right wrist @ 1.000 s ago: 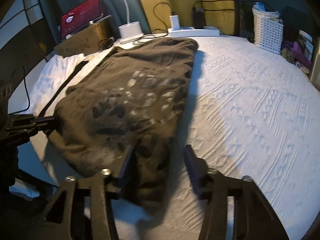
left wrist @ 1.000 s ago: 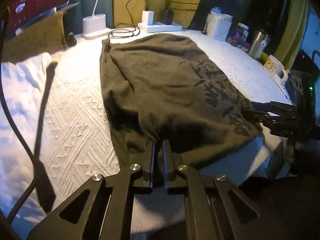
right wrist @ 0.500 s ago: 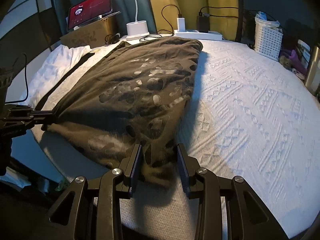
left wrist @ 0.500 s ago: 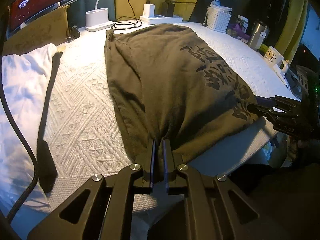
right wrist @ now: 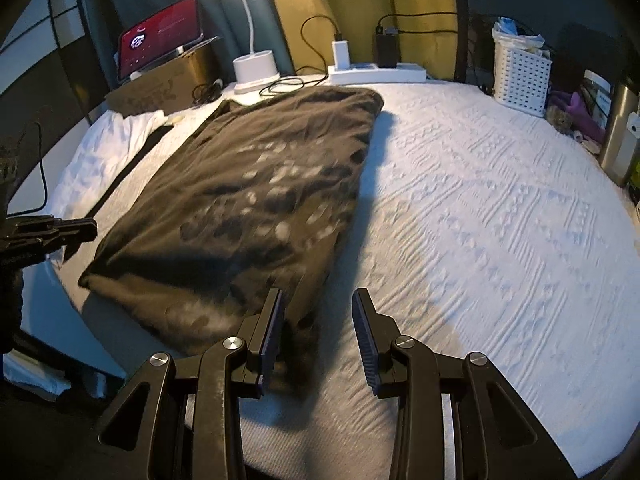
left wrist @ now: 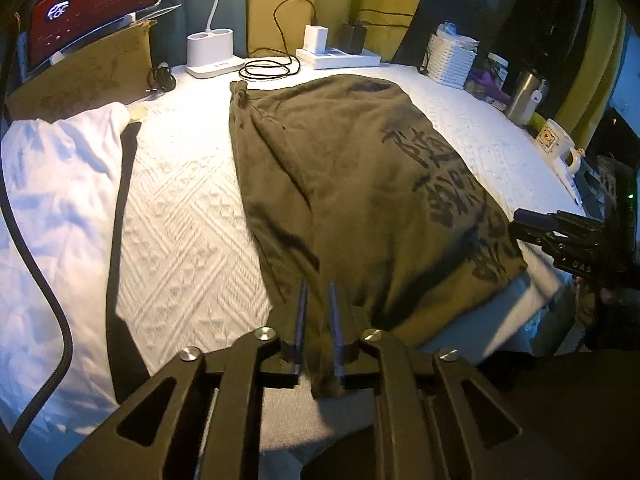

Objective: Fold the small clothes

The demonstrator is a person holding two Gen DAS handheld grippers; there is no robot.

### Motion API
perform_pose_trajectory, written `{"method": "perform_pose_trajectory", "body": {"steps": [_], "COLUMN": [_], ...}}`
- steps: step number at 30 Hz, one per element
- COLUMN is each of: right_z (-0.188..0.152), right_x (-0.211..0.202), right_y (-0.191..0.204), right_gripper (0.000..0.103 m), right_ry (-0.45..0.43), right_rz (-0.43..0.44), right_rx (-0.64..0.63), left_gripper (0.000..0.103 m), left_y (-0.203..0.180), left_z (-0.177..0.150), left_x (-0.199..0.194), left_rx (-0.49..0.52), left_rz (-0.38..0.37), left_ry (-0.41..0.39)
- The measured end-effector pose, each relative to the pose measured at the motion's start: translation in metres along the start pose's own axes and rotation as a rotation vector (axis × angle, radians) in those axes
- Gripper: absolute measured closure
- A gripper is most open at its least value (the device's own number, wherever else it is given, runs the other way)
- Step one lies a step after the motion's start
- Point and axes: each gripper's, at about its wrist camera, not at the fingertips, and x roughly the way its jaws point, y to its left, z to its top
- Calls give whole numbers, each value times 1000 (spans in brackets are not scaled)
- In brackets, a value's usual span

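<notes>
On the white bedspread [left wrist: 184, 216], olive shirt [left wrist: 352, 184] laid long.
Left gripper [left wrist: 318, 316] jaws are opening, hem between them; right gripper [right wrist: 318, 328] stands spread beside the near corner (cloth touching one pad). Best release both corners together, so the edge lies flat.

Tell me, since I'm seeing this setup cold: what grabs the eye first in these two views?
The dark olive shirt with black print, spread lengthwise down the middle of the white textured bedspread. At its near hem the left gripper is opening with cloth between its jaws; the right gripper stands open over the other corner. Behind, a glowing red screen sits on a cardboard box at far left.
</notes>
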Motion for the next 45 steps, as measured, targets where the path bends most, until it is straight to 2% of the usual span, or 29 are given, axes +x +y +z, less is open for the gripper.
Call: {"method": "perform_pose_trajectory", "body": {"steps": [1, 3, 6, 27, 35, 38, 40, 45], "right_z": [3, 8, 16, 66, 88, 99, 108, 137], "right_x": [0, 2, 6, 51, 69, 76, 81, 96], "right_y": [-2, -5, -9, -26, -48, -56, -60, -69], "right_gripper": [66, 66, 66, 65, 63, 58, 39, 38], "right_ry": [-3, -5, -3, 35, 26, 18, 4, -27], "right_rz": [-1, -6, -12, -41, -57, -58, -46, -48], "right_rx": [1, 3, 5, 1, 23, 16, 9, 1], "left_gripper": [83, 69, 61, 60, 60, 60, 60, 60], "left_y": [-1, -2, -4, 3, 4, 8, 11, 19], "left_z": [4, 13, 26, 95, 118, 125, 129, 140], "left_x": [2, 4, 8, 67, 91, 98, 102, 109], "left_rx": [1, -1, -5, 3, 20, 19, 12, 12], "left_rz": [-2, -9, -21, -30, -21, -11, -4, 8], "left_ry": [-4, -18, -44, -79, -74, -77, -75, -90]}}
